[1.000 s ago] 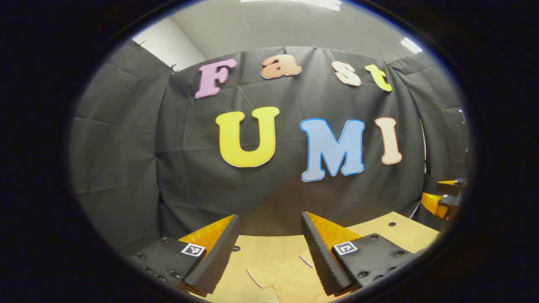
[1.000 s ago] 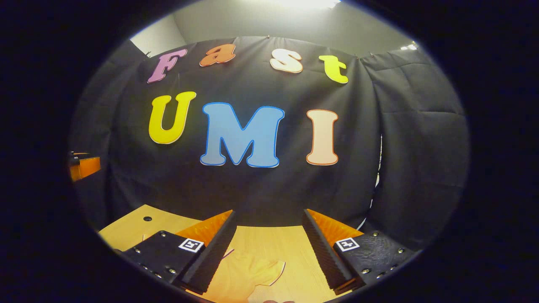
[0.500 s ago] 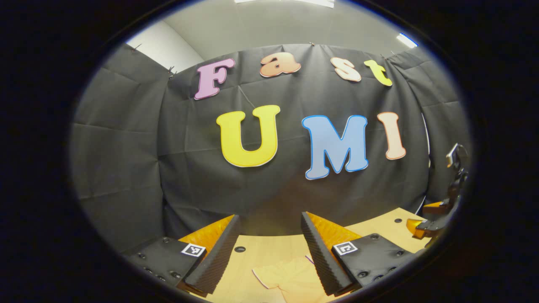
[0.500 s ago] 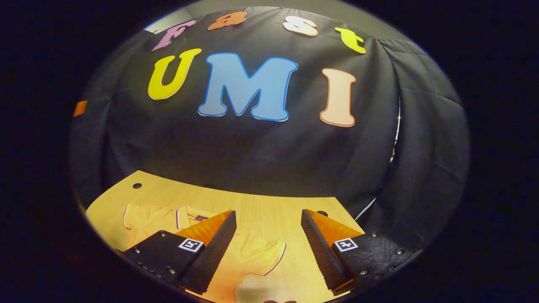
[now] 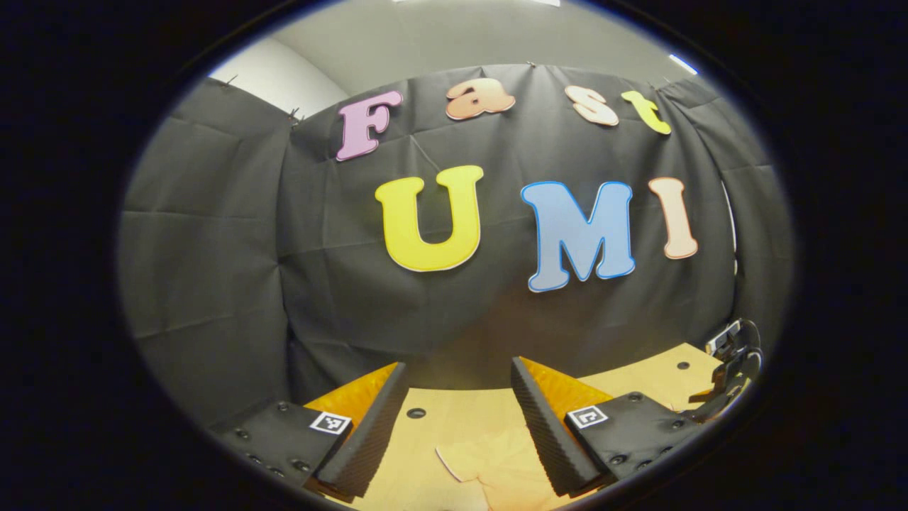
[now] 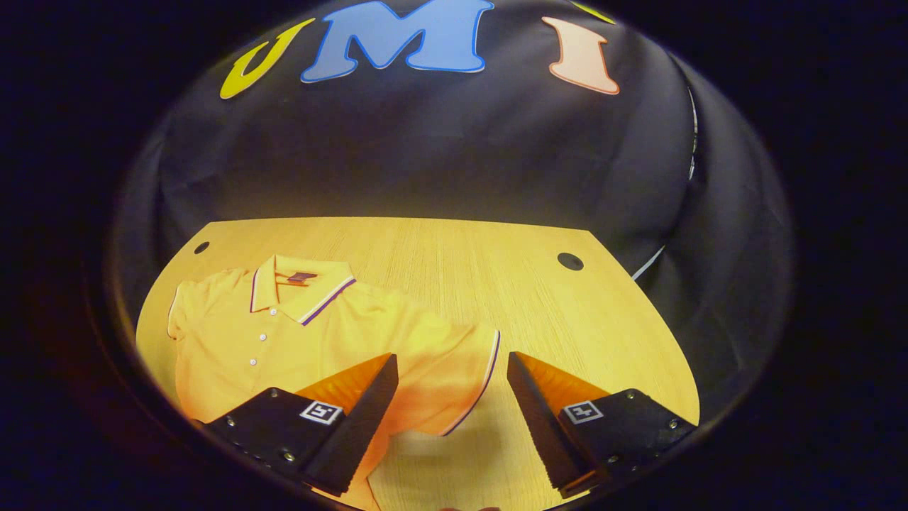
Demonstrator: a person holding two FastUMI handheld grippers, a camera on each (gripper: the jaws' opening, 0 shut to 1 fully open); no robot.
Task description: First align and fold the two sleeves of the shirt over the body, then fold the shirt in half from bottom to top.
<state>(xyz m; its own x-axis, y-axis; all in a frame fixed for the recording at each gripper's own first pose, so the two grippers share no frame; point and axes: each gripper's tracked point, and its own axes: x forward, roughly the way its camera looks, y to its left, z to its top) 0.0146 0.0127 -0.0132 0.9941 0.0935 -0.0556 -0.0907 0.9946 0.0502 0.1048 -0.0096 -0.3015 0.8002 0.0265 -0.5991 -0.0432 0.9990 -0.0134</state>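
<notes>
Broadly, the table [image 6: 440,262] fills the right gripper view, with the shirt [image 6: 298,333] flat on it at 9 o'clock, collar [image 6: 298,284] toward the far wall. Its sleeve [image 6: 461,376] lies between the wide-open, empty fingers of the right gripper [image 6: 452,419]. The left gripper [image 5: 454,426], also spread wide and empty, hovers over a sleeve edge [image 5: 482,461] at 6 o'clock.

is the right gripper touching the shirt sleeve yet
Apart. In the right gripper view the right gripper hangs open above the table, the sleeve lies flat between and beyond its fingers, neither finger pressing on cloth.
</notes>
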